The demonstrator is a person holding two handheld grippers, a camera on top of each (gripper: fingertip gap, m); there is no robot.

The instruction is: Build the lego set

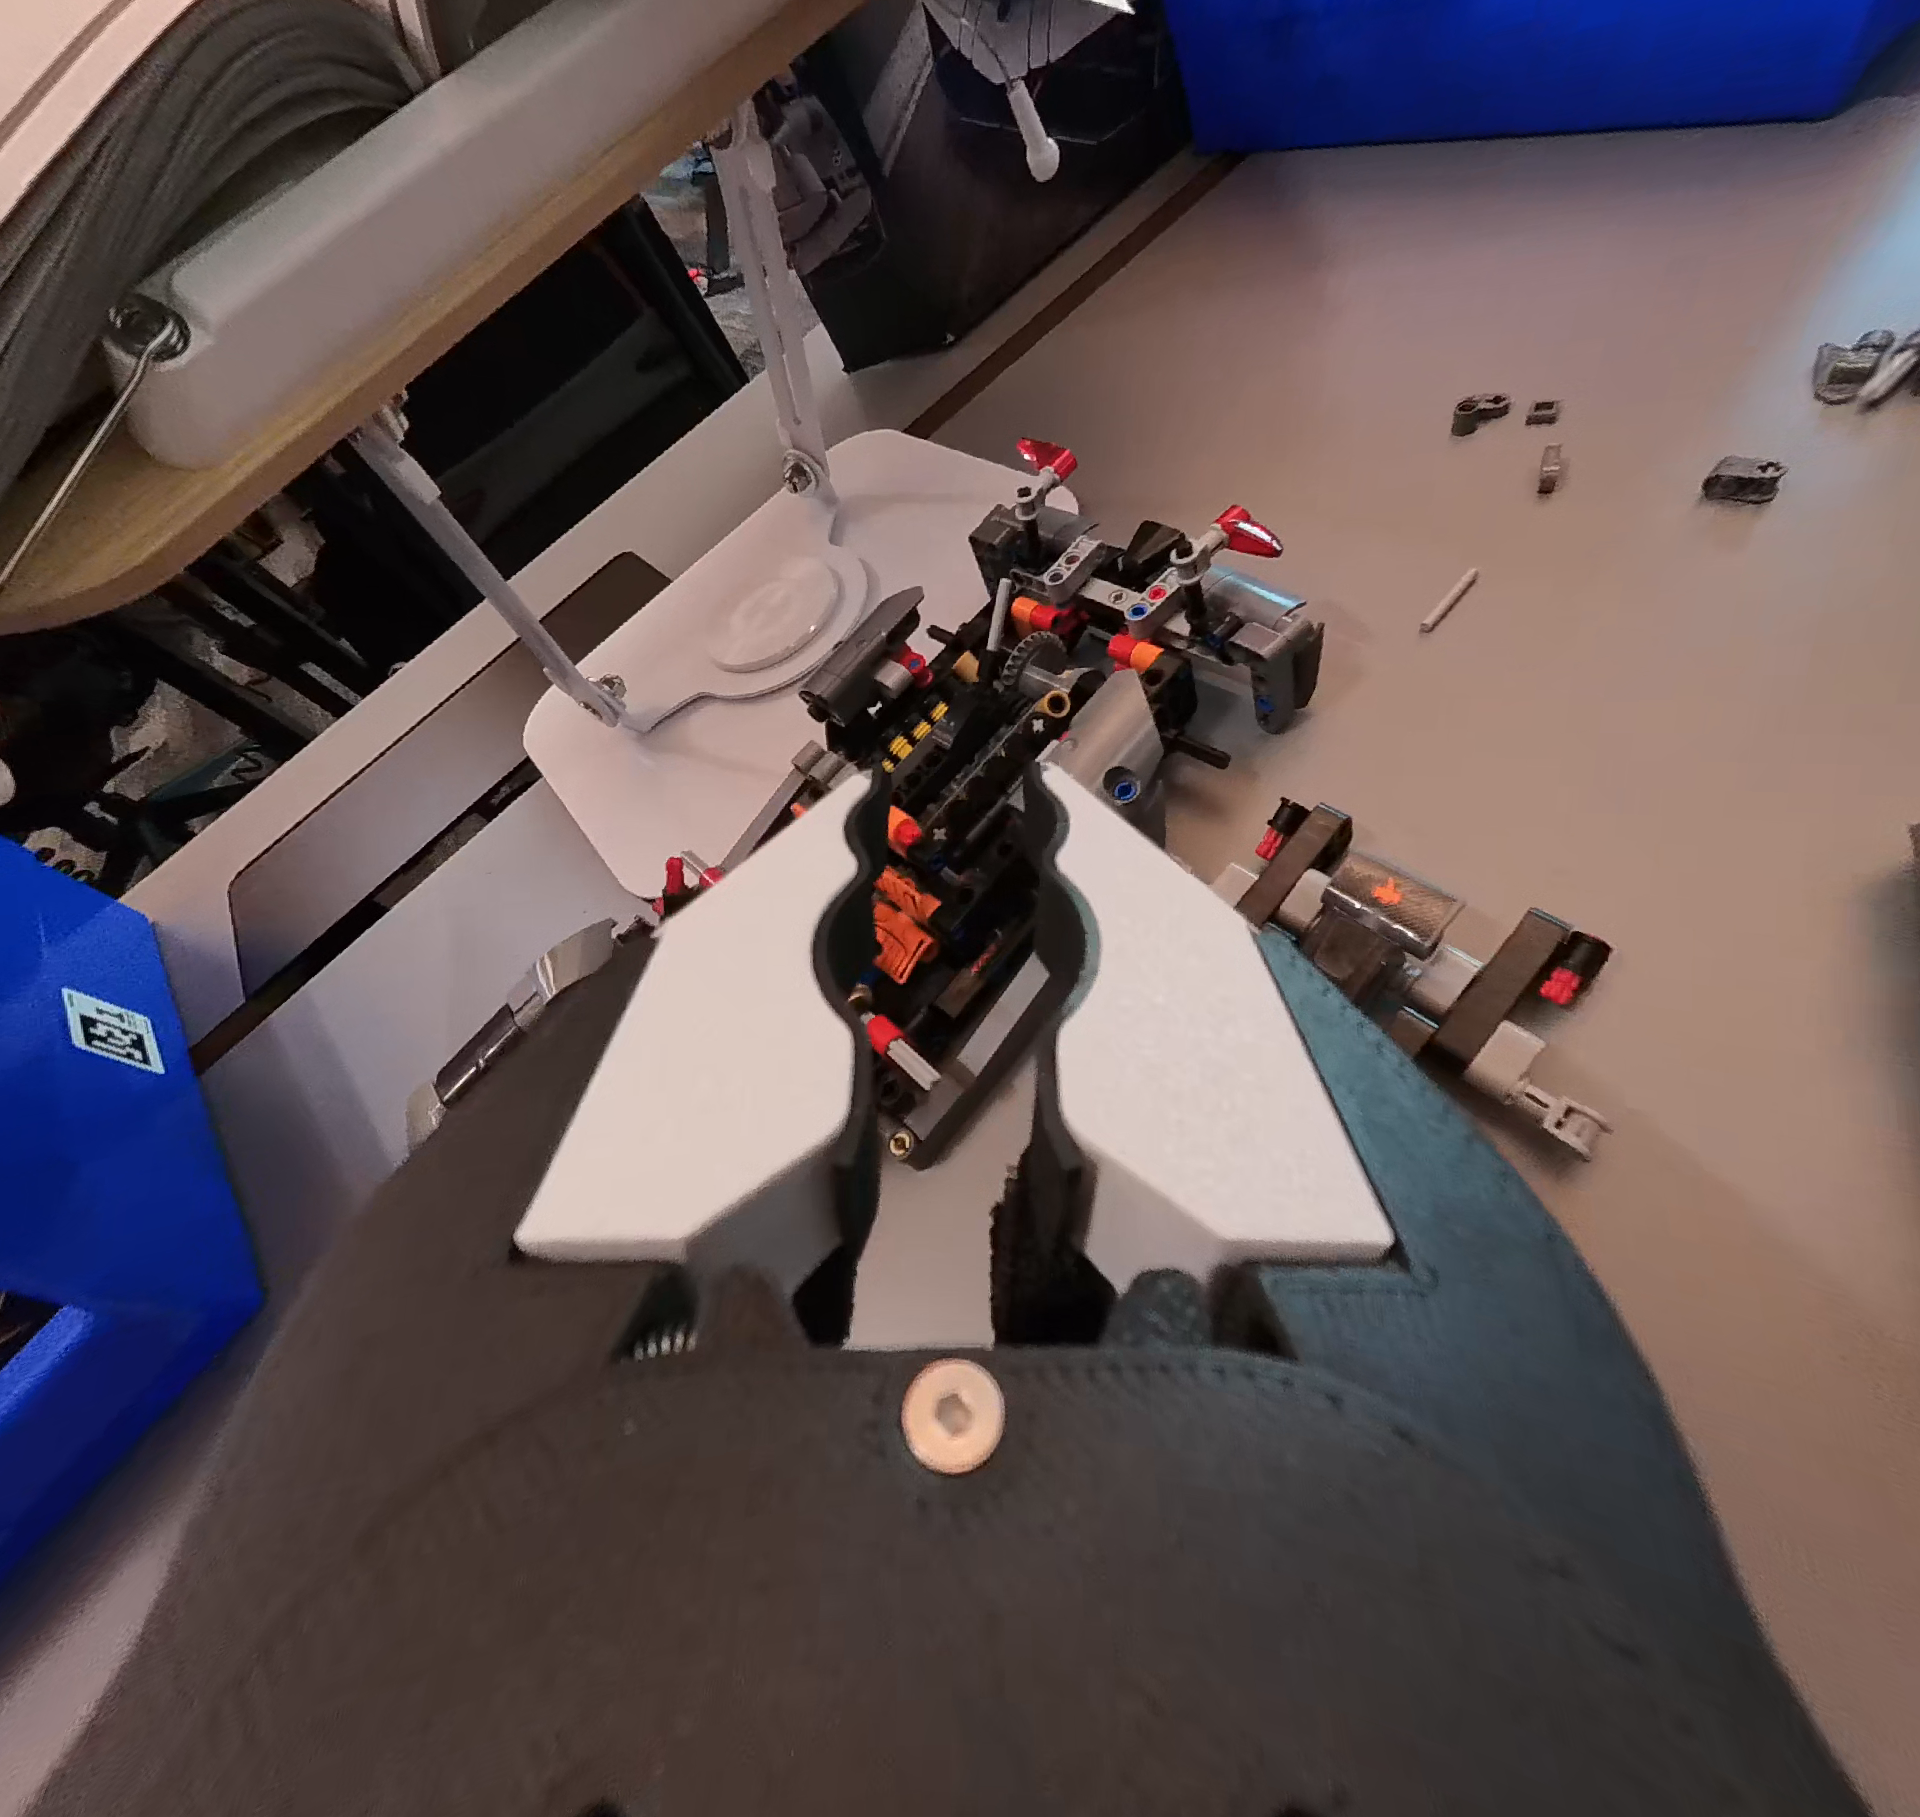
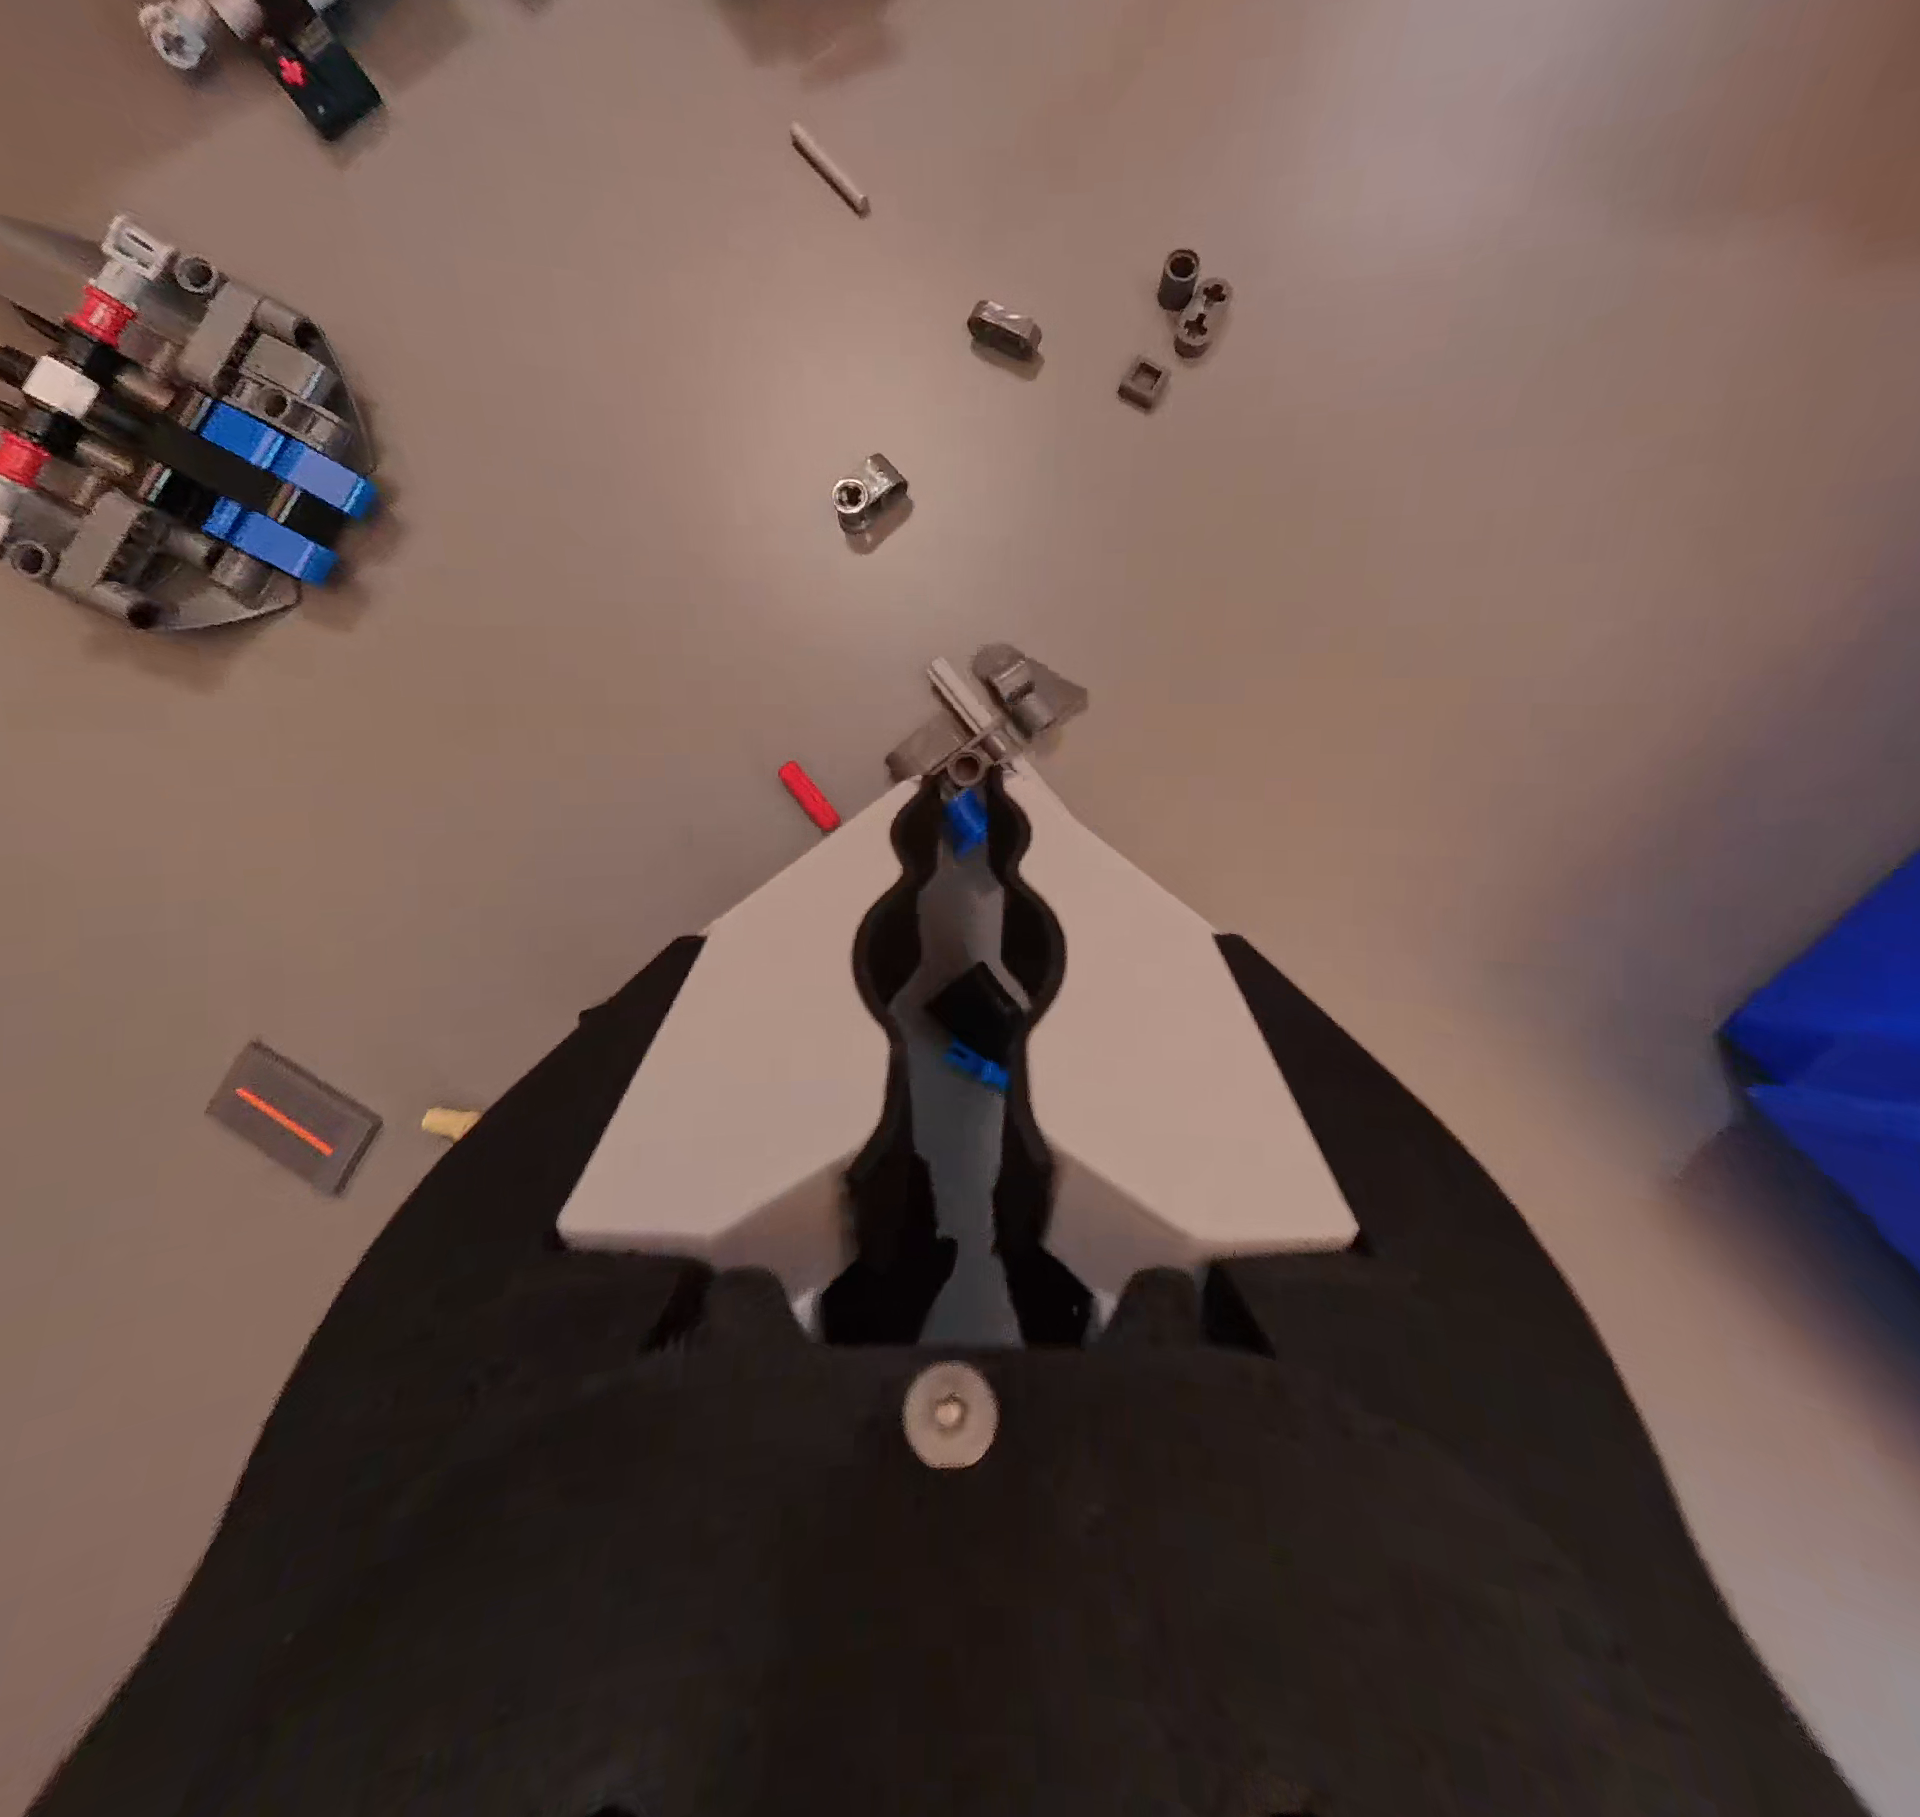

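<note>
Left tongs (image 1: pixel 951 791) are clamped on one black lego chassis (image 1: pixel 971 832) with orange, red and yellow parts, its far end over the desk (image 1: pixel 1558 832). Right tongs (image 2: pixel 966 780) grip one small grey connector assembly (image 2: pixel 987 718) bearing a blue pin — angled down at the desk. Five loose dark grey pieces lie beyond; one red pin (image 2: pixel 808 796) lies just beside the tips.

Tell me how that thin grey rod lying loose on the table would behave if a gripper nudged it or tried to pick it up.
The thin grey rod looks like a rigid plastic axle, so it probably stays stiff. It is long and narrow, so a sideways nudge would likely roll or spin it across the smooth table. Lying flat, it may slip between the fingers unless pinched across its width.
</note>
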